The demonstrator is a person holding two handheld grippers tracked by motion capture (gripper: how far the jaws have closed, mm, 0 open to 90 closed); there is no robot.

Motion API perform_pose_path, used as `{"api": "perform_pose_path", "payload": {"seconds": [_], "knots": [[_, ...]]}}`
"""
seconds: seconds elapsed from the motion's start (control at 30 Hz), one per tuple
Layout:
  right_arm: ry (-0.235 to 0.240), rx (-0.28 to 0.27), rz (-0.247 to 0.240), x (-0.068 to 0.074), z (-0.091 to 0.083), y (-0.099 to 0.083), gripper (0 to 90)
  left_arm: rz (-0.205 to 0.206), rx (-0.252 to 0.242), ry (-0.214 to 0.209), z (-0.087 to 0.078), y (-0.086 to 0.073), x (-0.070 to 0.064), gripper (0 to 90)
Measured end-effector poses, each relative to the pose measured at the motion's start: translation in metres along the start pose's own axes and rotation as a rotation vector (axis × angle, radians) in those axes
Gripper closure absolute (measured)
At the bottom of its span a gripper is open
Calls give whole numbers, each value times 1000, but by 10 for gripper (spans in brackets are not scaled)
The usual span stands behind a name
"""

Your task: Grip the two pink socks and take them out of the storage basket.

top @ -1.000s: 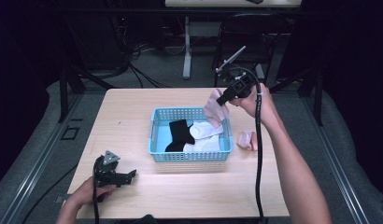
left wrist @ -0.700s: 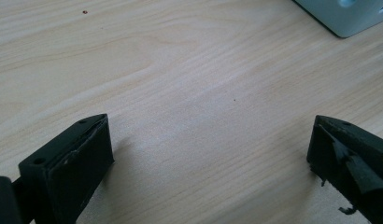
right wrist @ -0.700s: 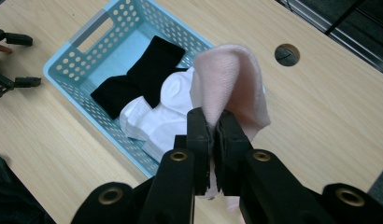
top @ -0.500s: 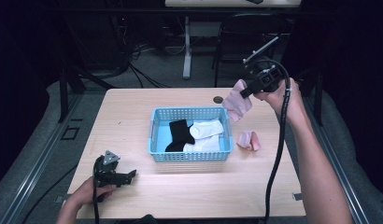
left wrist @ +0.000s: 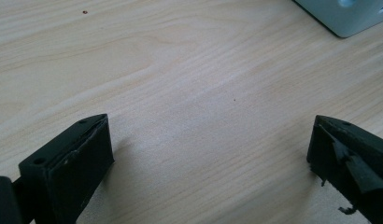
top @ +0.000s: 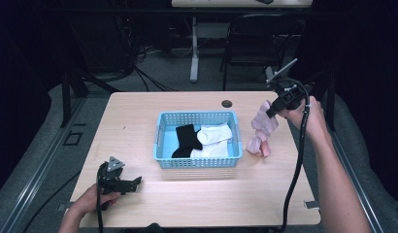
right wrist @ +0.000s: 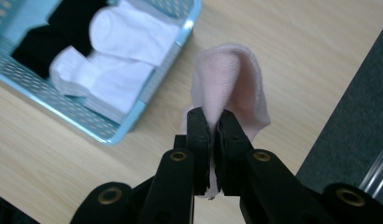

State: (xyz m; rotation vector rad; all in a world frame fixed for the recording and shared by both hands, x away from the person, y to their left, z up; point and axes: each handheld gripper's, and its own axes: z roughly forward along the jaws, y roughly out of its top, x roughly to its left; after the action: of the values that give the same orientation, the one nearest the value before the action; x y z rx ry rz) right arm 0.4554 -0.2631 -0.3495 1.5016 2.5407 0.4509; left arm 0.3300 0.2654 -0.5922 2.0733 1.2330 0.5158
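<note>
- Two grippers in use: right gripper (top: 271, 112) clamped on a pink sock (right wrist: 229, 88), held raised just right of the blue basket (top: 160, 141), probably for sorting out onto the table.
- Second pink sock (top: 257, 145), soft knit, lies crumpled on the wooden table (top: 139, 107) beside the basket's right wall, under the hanging one.
- Basket: perforated plastic, rectangular; holds a black sock (top: 186, 138) and white socks (top: 212, 138), folded flat.
- Left gripper (top: 134, 183), jaws wide apart, idle on the table near the basket's front-left corner.

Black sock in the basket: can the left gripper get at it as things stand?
Probably yes. The left gripper sits open and empty on the table; the black sock lies uncovered in the open-topped blue basket, and the right gripper holds a pink sock off to the side.
</note>
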Motion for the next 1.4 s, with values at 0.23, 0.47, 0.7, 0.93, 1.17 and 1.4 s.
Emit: {"api": "perform_pose_path", "payload": {"seconds": [0.23, 0.47, 0.7, 0.93, 1.17, 1.4], "knots": [[-15, 86, 65, -14, 61, -18, 854, 1, 1, -1, 0, 0, 0, 0], [-37, 172, 109, -22, 116, -38, 849, 1, 2, -1, 0, 0, 0, 0], [-54, 154, 168, -33, 129, -49, 604, 0, 0, 0, 0, 0, 0, 0], [-46, 90, 177, -33, 106, -58, 281, 1, 1, -1, 0, 0, 0, 0], [-12, -3, 152, -19, 81, -78, 109, 1, 0, -1, 0, 0, 0, 0], [-11, -44, 131, -5, 74, -105, 49, 1, 0, -1, 0, 0, 0, 0]]}}
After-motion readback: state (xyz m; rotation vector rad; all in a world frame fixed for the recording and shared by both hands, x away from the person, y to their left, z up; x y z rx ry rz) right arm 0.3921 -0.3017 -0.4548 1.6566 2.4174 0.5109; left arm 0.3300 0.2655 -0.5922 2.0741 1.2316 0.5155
